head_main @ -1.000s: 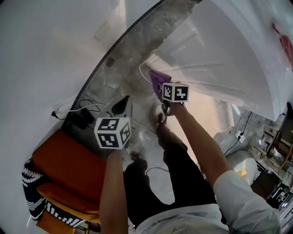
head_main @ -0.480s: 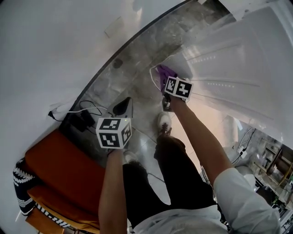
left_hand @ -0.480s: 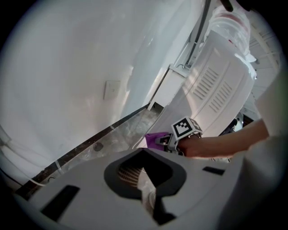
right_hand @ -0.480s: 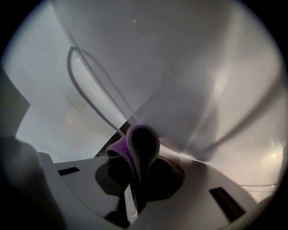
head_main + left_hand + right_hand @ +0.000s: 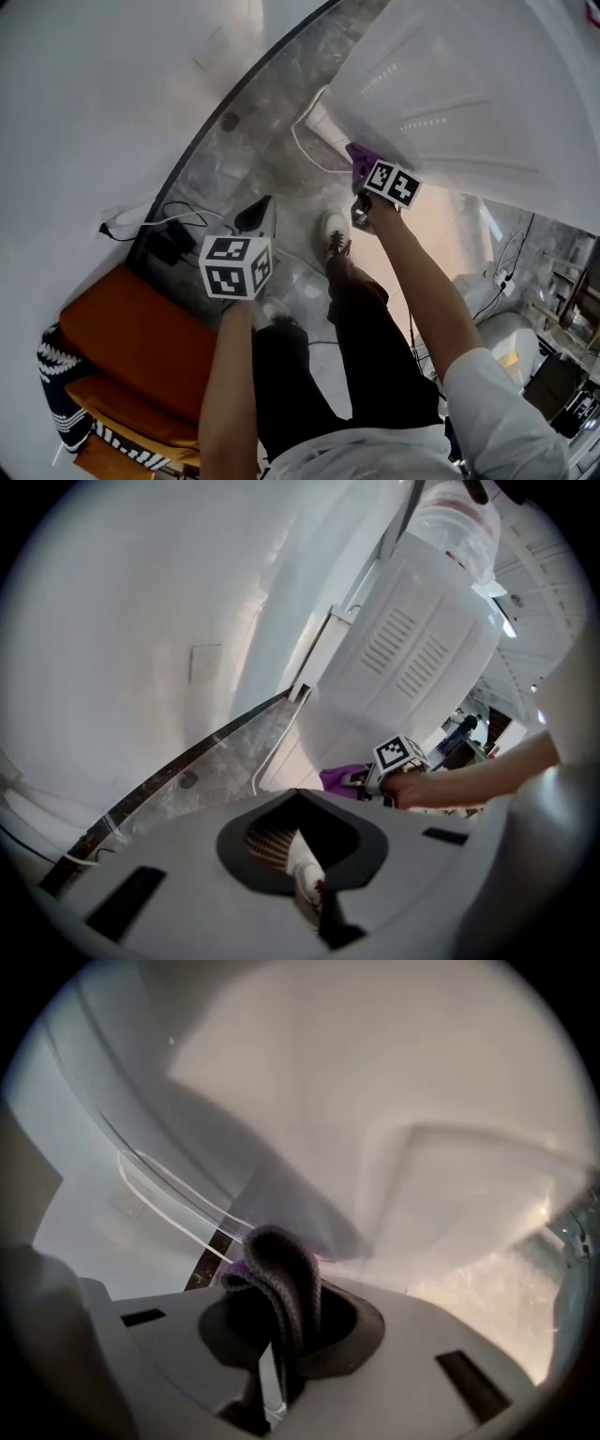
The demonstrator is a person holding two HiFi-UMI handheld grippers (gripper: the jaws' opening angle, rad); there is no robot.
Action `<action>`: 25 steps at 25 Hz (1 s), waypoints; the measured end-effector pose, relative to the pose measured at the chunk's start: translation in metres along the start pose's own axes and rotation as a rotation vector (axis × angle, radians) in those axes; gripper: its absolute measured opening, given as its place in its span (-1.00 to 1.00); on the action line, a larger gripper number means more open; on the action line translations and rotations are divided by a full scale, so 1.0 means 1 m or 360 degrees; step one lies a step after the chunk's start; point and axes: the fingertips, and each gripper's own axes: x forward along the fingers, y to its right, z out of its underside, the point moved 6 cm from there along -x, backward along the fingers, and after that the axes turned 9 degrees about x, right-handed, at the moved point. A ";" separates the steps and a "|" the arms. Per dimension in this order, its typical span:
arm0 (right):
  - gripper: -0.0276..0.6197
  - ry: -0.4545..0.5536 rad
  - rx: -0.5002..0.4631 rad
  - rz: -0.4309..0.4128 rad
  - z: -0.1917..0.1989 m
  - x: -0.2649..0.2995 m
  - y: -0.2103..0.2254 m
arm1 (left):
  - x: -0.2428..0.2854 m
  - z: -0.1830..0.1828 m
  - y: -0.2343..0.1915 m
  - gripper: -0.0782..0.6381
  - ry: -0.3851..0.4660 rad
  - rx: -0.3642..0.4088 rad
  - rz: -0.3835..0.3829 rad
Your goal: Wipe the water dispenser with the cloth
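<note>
At centre right of the head view, the right gripper [image 5: 360, 167] is clamping a folded, knit-textured purple cloth [image 5: 356, 153] against the smooth white louvred dispenser [image 5: 459, 103]. The left gripper [image 5: 255, 216], jaws pressed together and empty, is hovering at centre left over the glossy marbled floor [image 5: 253, 141].

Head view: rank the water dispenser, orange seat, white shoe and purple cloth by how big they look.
1. water dispenser
2. orange seat
3. white shoe and purple cloth look alike; the cloth is partly hidden, so no ranking.
</note>
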 end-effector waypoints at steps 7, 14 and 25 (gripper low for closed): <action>-0.74 0.0036 -0.0083 0.0158 0.008 -0.082 0.084 | -0.024 -0.002 0.061 -0.76 -0.0070 0.0179 0.0107; -0.74 0.0129 -0.0328 0.0151 -0.005 -0.186 0.090 | -0.078 -0.025 0.118 -0.76 -0.0039 0.0246 0.0137; -0.74 0.0425 -0.0404 -0.0124 -0.056 -0.427 0.021 | -0.233 -0.128 0.169 -0.76 0.0186 0.0419 0.0055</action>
